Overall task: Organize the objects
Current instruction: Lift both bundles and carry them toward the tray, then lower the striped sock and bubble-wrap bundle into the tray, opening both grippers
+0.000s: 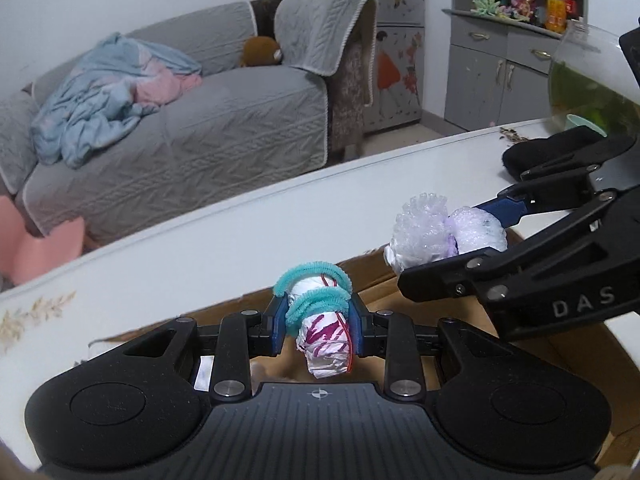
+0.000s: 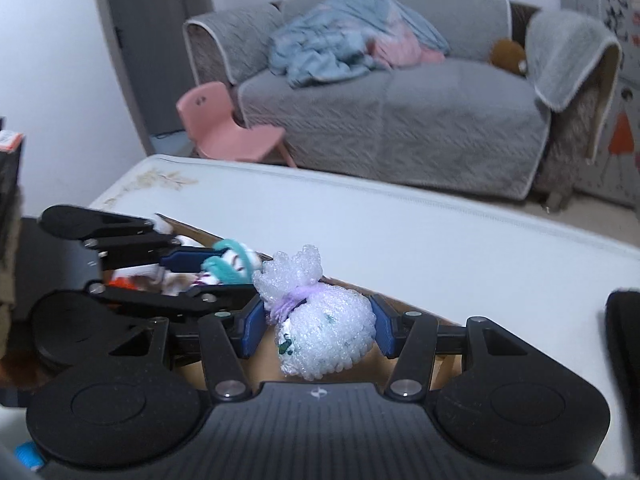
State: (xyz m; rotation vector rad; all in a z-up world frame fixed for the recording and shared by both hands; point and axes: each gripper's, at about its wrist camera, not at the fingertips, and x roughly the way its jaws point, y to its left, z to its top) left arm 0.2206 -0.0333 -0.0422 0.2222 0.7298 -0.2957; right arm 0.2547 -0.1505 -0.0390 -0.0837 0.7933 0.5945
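Black-framed, the left tool [image 1: 320, 322] is clenched on a small white bundle [image 1: 325, 340] with magenta streaks, wound with a teal fuzzy cord [image 1: 316, 292]. It hangs over an open cardboard box [image 1: 460, 320] on the white counter [image 1: 200, 248]. Just to its right, the right tool [image 2: 318, 326] grips a bubble-wrap pouch [image 2: 326, 334] tied with purple string (its frilled top sticks out past the blue pads), also above the box. Farther off stand a pink chair [image 2: 228, 128] and a grey sofa [image 1: 224, 120] with a blue blanket [image 1: 100, 96].
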